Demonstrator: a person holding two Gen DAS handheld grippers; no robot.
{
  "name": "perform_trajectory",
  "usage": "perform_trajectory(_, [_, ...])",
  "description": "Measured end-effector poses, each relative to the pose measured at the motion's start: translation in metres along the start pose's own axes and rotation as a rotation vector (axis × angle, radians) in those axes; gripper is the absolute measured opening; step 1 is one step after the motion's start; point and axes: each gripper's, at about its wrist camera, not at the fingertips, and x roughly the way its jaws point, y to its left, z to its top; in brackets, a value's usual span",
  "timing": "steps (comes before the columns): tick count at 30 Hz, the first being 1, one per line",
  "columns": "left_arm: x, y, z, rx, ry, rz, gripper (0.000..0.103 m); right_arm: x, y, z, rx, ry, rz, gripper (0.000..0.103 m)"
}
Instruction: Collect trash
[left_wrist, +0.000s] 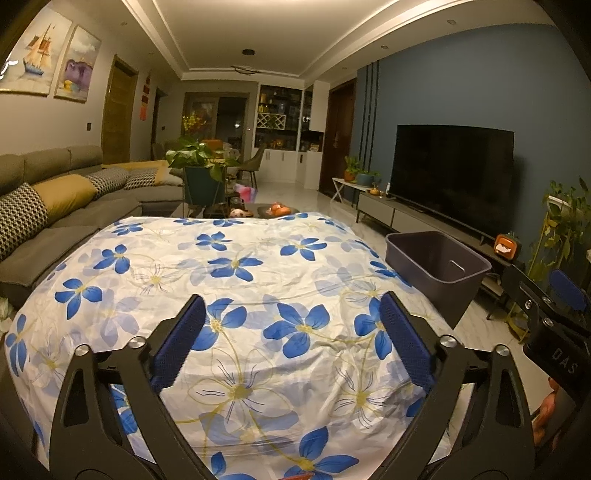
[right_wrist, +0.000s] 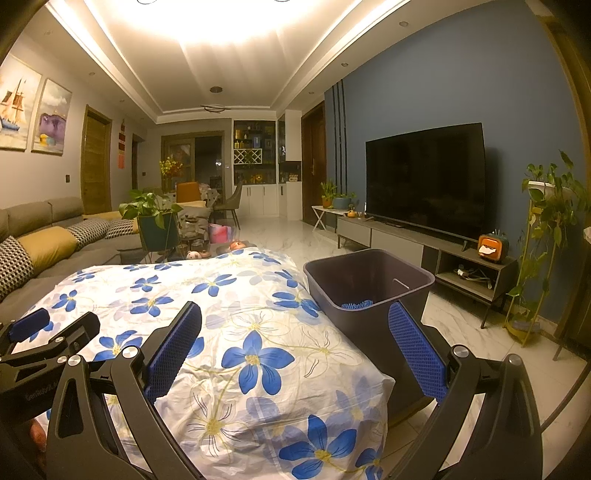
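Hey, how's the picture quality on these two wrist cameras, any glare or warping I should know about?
Right wrist view: the ceiling light is blown out to white, casting a warm yellow tint. Left wrist view: dimmer and more even, no glare. Both views: strong fisheye bending at the walls and dark corners; the floral cloth and bin are sharp; each open tool is clear.

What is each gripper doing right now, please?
Left gripper: open, jaws wide apart, holding nothing.
Right gripper: open, jaws wide apart, holding nothing.
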Motion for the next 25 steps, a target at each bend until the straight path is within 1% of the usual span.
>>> perform_trajectory(14, [-0.0002, 0.0038, -0.0004, -0.002, 0.005, -0.008, 0.088, -0.0004, -0.0008, -0.0013, 0.000, -0.003, 0.001, 0.097])
perform_trajectory(19, [-0.0009, 0.0048, -0.0012, 0.001, 0.003, -0.004, 0.093, -0.0003, -0.0006, -0.0012, 0.001, -0.003, 0.001, 0.097])
perform_trajectory(22, [-0.0033, 0.0047, -0.0017, 0.014, -0.011, 0.016, 0.093, -0.0004, -0.0006, -0.0013, 0.002, -0.003, 0.002, 0.097])
perform_trajectory(25, [-0.0054, 0.0061, -0.0019, 0.009, -0.019, 0.009, 0.093, -0.0007, -0.0006, -0.0014, 0.001, -0.005, 0.001, 0.097])
